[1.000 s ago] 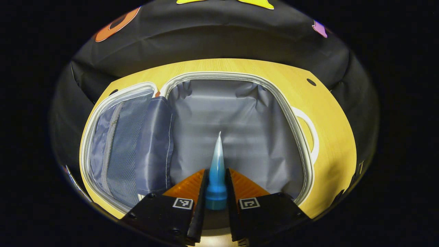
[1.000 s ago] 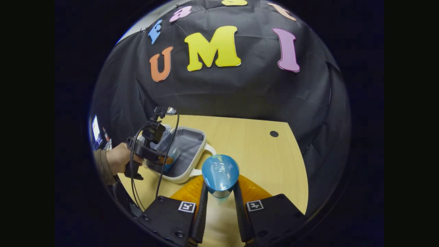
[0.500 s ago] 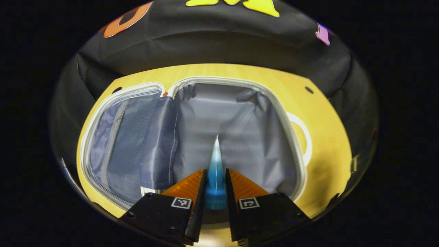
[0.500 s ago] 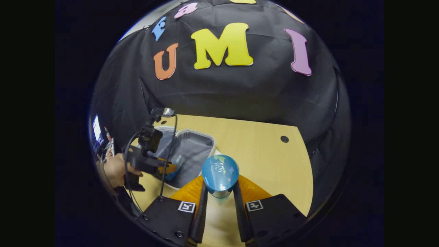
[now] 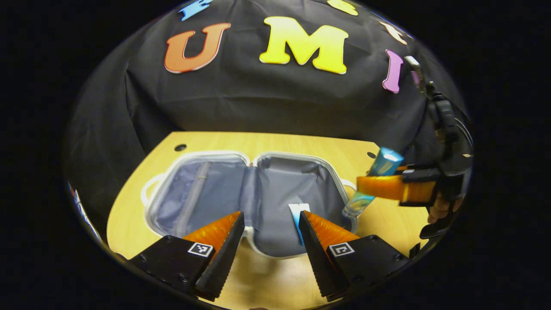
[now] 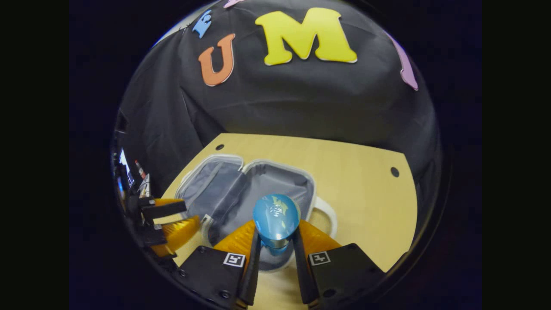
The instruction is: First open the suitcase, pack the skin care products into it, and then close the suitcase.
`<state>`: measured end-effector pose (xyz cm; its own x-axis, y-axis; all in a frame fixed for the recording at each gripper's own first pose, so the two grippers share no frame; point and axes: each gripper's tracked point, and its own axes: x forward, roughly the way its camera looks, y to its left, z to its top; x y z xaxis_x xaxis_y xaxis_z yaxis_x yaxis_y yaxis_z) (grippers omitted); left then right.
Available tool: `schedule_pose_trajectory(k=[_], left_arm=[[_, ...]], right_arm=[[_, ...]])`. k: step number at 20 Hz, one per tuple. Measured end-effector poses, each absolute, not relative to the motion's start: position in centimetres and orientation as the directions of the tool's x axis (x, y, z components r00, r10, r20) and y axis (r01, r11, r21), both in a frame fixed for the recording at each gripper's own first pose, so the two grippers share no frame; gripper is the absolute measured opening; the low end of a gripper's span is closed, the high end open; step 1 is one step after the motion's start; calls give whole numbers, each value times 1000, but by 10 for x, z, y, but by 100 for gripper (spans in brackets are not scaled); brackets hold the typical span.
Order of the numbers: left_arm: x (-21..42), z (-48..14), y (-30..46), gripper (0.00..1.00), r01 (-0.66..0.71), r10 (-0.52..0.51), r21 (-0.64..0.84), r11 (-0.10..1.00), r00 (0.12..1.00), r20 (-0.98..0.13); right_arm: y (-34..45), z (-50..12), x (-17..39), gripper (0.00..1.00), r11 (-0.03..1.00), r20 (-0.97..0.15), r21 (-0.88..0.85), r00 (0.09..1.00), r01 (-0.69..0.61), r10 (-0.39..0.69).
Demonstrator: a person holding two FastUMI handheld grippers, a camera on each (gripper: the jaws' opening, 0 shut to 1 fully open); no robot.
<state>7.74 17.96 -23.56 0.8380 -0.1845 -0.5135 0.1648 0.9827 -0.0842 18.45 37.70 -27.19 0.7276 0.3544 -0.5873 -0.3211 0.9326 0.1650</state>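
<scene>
Two tongs are working over the open suitcase (image 5: 206,193) lying flat on the counter (image 6: 361,189). The left tongs (image 5: 269,234) are standing wide apart and gripping nothing, hovering at the near rim, with a blue-and-white tube (image 5: 299,217) lying inside the right half of the case. The right tongs (image 6: 275,254) are pinching a blue bottle (image 6: 275,219) between both fingers, poised above that same half. Letting go too high could be bouncing the bottle over the rim; any item resting across the edge would likely be blocking the lid from closing.
</scene>
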Motion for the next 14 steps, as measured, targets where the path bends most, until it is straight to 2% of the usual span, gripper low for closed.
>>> schedule_pose_trajectory(k=[5,7,13,14], left_arm=[[77,-194,211,86,152,-126,42,987,921,-370],[76,-181,210,86,168,-142,54,984,937,-319],[77,-185,218,87,170,-165,-11,985,937,-307],[77,-187,218,87,173,-173,-27,985,935,-311]], right_arm=[[403,-323,183,37,937,-698,185,632,-295,337],[407,-345,193,37,949,-740,188,599,-252,306],[405,-358,216,37,959,-791,255,542,-127,282],[406,-361,220,34,961,-805,260,528,-95,270]])
